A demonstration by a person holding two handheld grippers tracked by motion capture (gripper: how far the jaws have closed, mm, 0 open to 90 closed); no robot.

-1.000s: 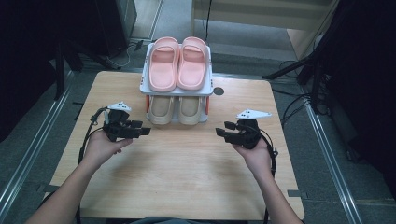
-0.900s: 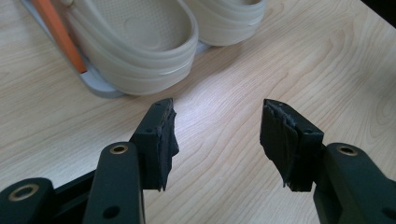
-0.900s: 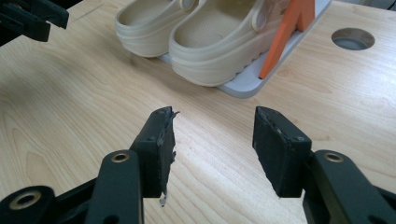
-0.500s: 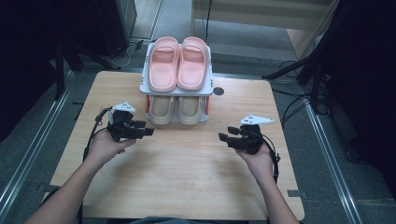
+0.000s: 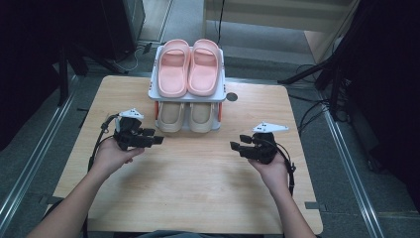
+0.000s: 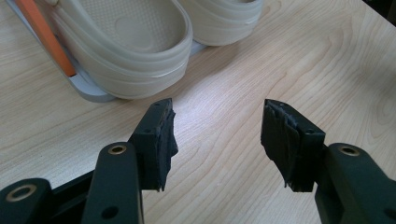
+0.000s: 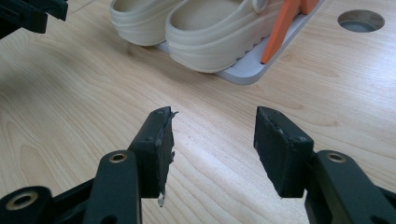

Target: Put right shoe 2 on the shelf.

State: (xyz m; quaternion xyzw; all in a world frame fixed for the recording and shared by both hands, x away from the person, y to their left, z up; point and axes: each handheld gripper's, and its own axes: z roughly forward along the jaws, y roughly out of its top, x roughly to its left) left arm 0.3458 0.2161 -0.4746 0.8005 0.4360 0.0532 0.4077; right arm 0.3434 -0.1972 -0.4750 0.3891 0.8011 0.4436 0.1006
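A two-shelf shoe rack stands at the table's far middle. A pair of pink slippers lies on its top shelf, and a pair of beige clogs sits on the lower shelf, heels toward me. My left gripper is open just left of the rack's front. Its jaws stand apart over bare wood, close to the left clog. My right gripper is open to the front right of the rack and holds nothing. The clogs lie ahead of it.
The wooden table has a round cable hole right of the rack. Orange uprights hold the rack's shelves. Metal rails run along both sides of the table, and dark stands and cables lie on the floor beyond.
My right gripper has drawn back a little toward the table's near edge. The left gripper has shifted slightly right toward the rack. Both stay open.
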